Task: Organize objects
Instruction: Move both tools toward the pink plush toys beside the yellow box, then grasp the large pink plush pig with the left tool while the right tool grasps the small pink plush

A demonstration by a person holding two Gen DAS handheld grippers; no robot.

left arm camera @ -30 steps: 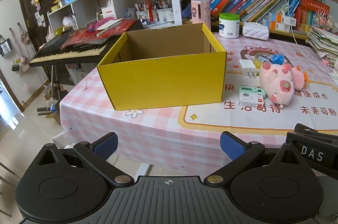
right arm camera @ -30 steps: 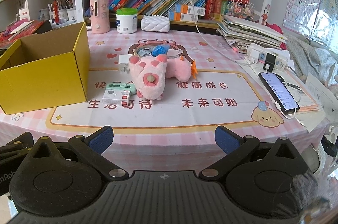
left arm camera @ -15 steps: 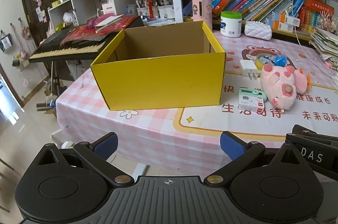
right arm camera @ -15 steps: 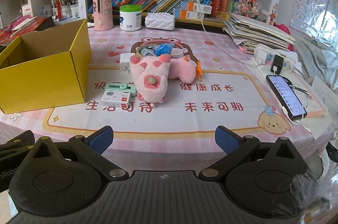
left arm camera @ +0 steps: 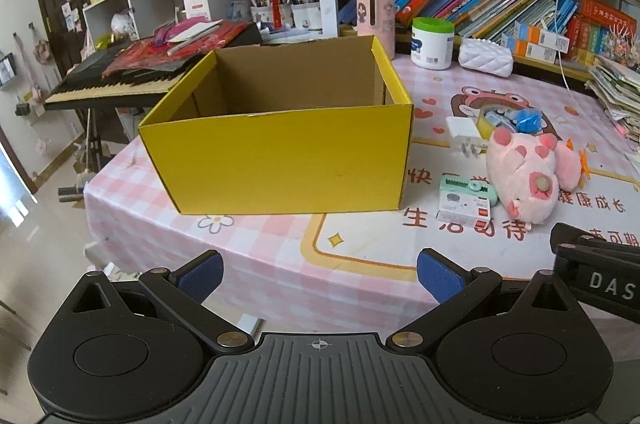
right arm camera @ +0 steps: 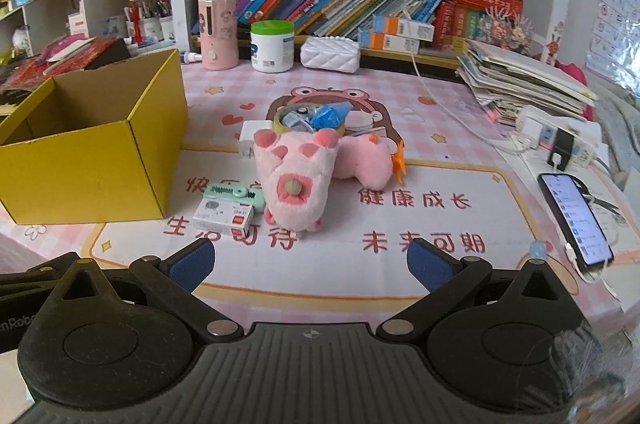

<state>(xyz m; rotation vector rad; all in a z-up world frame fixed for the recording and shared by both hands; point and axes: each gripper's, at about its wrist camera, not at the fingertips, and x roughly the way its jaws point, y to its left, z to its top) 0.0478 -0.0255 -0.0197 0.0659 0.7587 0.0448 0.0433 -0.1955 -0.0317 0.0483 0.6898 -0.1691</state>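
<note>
You've got both tools hanging just off the near edge of the table (right arm camera: 400,288), and nothing is in either one: your left gripper (left arm camera: 320,274) is spread wide and empty, facing the yellow cardboard box (left arm camera: 288,159), and your right gripper (right arm camera: 310,262) is spread just as wide, empty too, lined up on the clutter at the table's middle. That split looks deliberate to me, one tool by the container, one by the things to go in. The box sits near the table's left edge, top open, and what shows of its inside is bare, so I'd say nothing has been sorted yet. Now the count, from the right wrist view: one pink plush toy (right arm camera: 296,179) lying on its side, bulky and soft, nearest your right tool, so probably the first grab; one small white carton (right arm camera: 224,216) touching its left side, with one mint-green gadget (right arm camera: 236,193) tucked just behind that carton; one roll of yellow tape (right arm camera: 308,121) behind the plush, lying flat, with small items in it including something blue (right arm camera: 328,115); one white charger plug (right arm camera: 252,135) beside the roll. That's the one cluster, just right of the box, well clear of the one phone (right arm camera: 576,220) charging by the right edge; leave that be, I'd say
</note>
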